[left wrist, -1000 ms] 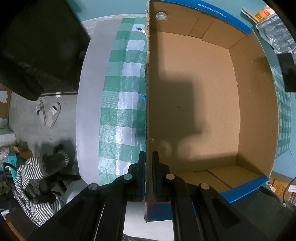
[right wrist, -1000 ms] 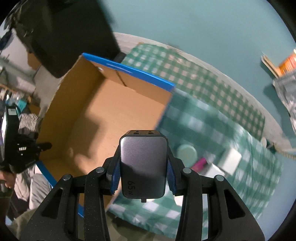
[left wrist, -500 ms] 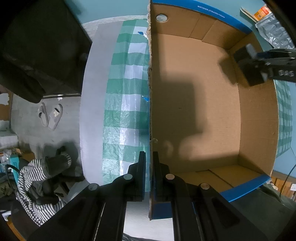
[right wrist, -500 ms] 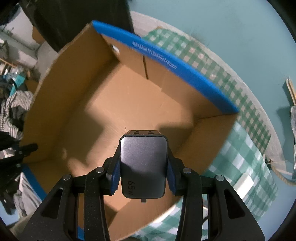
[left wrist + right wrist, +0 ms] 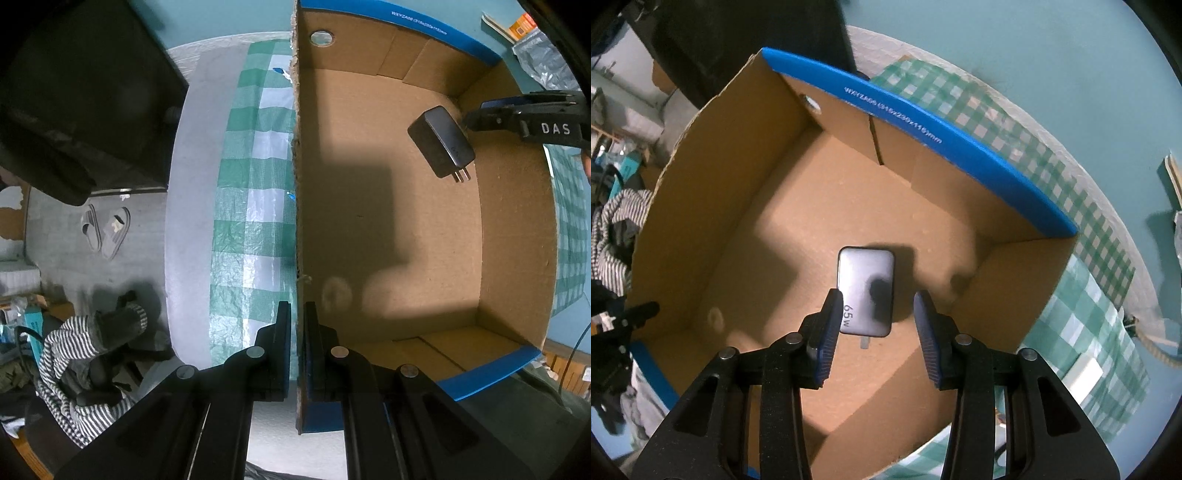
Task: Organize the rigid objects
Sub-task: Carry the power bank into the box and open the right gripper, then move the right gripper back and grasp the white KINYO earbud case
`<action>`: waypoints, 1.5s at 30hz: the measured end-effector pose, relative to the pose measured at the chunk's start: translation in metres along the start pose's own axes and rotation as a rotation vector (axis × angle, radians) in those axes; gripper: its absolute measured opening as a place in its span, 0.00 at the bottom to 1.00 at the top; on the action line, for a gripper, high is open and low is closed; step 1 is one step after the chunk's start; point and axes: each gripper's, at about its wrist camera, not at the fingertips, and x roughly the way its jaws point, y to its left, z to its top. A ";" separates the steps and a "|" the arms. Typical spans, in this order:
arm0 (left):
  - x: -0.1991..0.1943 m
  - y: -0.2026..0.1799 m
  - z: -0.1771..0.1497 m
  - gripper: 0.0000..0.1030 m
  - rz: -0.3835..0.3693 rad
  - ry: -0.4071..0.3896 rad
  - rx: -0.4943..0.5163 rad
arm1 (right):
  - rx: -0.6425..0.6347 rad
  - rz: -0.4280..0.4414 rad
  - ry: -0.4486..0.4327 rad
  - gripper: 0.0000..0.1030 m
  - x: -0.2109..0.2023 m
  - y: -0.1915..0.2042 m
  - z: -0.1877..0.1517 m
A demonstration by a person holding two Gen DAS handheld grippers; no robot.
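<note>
Right claw (image 5: 875,325) hangs straight down inside the cardboard box (image 5: 713,206), its blue pads apart and gripping nothing — the 65W charger (image 5: 866,291) sits just beyond them, apparently on the box floor by the right-hand wall, though I can't tell if it has fully settled. Its long axis runs away from me, prongs pointing back my way. My left claw (image 5: 297,347) is clamped on the box's left wall, well away from the charger — so my right is nearer.
</note>
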 end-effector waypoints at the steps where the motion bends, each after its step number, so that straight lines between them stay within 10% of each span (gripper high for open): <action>1: 0.000 0.000 0.000 0.06 0.001 0.000 0.001 | 0.009 0.005 -0.002 0.39 -0.002 -0.001 0.000; 21: 0.000 0.001 0.000 0.06 -0.001 -0.004 0.007 | 0.235 0.026 -0.112 0.62 -0.067 -0.057 -0.071; 45: 0.000 0.001 0.000 0.06 0.001 0.002 0.015 | 0.347 0.069 0.082 0.62 0.030 -0.074 -0.132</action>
